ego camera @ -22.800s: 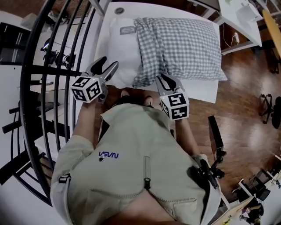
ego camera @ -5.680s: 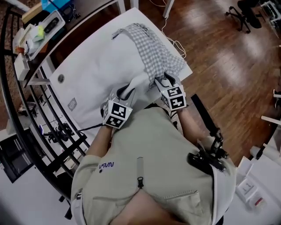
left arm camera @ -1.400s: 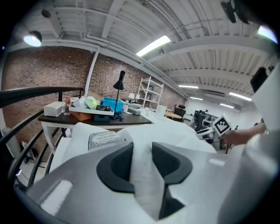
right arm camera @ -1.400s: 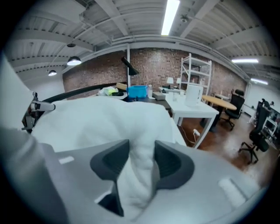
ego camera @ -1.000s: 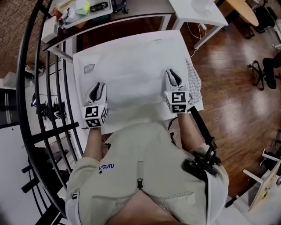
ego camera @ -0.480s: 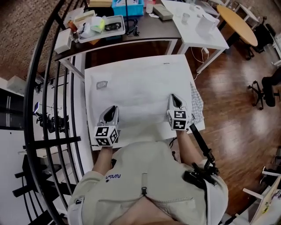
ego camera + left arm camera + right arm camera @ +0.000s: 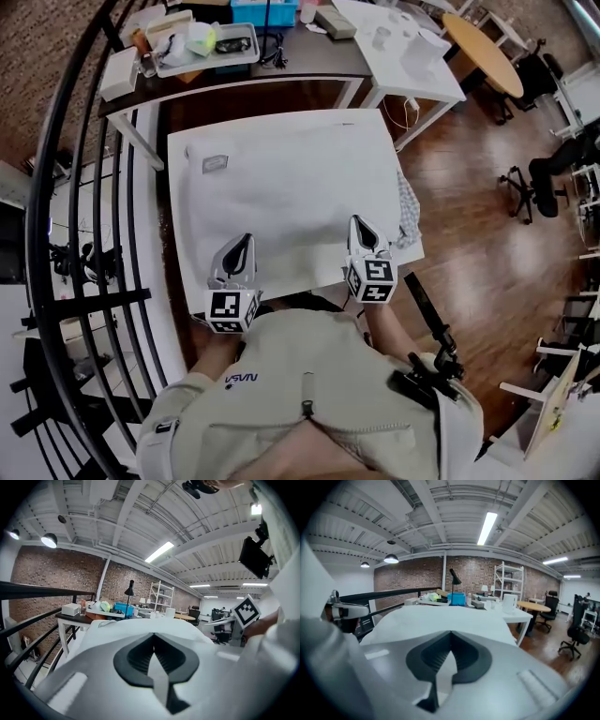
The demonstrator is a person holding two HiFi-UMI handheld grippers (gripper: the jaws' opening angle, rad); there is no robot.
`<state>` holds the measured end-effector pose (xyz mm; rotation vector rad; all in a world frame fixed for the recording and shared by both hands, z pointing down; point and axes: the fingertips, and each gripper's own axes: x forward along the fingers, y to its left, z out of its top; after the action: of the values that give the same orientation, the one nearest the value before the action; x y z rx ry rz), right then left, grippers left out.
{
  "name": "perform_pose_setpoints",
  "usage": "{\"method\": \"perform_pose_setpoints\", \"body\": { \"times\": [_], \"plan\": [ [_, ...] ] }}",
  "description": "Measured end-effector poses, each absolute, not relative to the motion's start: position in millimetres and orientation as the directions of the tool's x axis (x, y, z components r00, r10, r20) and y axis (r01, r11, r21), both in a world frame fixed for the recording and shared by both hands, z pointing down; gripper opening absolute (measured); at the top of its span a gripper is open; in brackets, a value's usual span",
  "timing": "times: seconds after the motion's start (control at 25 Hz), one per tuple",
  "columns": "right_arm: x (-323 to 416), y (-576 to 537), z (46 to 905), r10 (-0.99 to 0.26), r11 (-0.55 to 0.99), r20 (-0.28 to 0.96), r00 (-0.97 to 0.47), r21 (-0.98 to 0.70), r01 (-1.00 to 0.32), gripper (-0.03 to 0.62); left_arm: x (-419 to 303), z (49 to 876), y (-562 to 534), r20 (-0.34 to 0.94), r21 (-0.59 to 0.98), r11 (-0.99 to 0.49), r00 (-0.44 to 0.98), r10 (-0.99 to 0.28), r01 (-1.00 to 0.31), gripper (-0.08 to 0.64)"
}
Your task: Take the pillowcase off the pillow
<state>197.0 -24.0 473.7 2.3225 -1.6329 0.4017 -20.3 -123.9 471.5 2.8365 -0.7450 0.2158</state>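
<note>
Over the last second both claws have drawn back toward the person, from over the pillow's middle to its near edge, and the jaws of both have just been closing. One black metal railing (image 7: 70, 187) curves down the far left of the head view. Next to the right is the left claw (image 7: 243, 241), its two jaws pressed together with the tips meeting. Its own view shows white cloth right at the tips and beyond them, but it cannot be told whether a fold is caught between them. One white rectangular pillow (image 7: 281, 187), bare of its cover, lies flat on one white counter (image 7: 411, 260) and hides most of its top. One small grey label (image 7: 215, 163) sits near the pillow's far left corner. The right claw (image 7: 360, 223) is at the pillow's near right edge. Its jaws are likewise pressed together, and again no fold can be made out between them. One grey-and-white checked pillowcase (image 7: 406, 208) lies bunched at the counter's right edge. It is fully off the pillow, just beside it and just right of the right claw, and part of it hangs over the side. Beyond the counter stand one dark desk (image 7: 253, 73) loaded with small items and, further right, one round wooden table (image 7: 481, 39).
</note>
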Motion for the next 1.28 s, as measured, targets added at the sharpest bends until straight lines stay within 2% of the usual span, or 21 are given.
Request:
{"method": "perform_pose_setpoints", "body": {
  "times": [0.24, 0.44, 0.72, 0.92, 1.28],
  "plan": [
    [181, -1, 449, -0.903, -0.302, 0.303, 0.305, 0.058, -0.952, 0.003, -20, 460, -100, 0.154, 0.135, -0.850, 0.858, -0.490, -0.509, 0.002],
    [185, 20, 427, -0.945, -0.233, 0.228, 0.233, 0.028, -0.972, 0.003, 4, 443, -53, 0.137, 0.075, -0.851, 0.851, -0.507, -0.519, 0.002],
    [212, 74, 436, -0.965, -0.144, 0.217, 0.146, 0.026, -0.989, 0.003, 49, 442, 27, 0.144, 0.066, -0.825, 0.824, -0.549, -0.561, 0.002],
    [205, 88, 425, -0.979, -0.126, 0.160, 0.125, 0.002, -0.992, 0.003, 26, 433, 35, 0.138, 0.041, -0.777, 0.774, -0.618, -0.628, 0.002],
    [169, 102, 407, -0.978, -0.161, 0.137, 0.160, -0.002, -0.987, 0.002, -10, 414, 39, 0.087, 0.004, -0.788, 0.785, -0.614, -0.616, 0.002]
  ]
}}
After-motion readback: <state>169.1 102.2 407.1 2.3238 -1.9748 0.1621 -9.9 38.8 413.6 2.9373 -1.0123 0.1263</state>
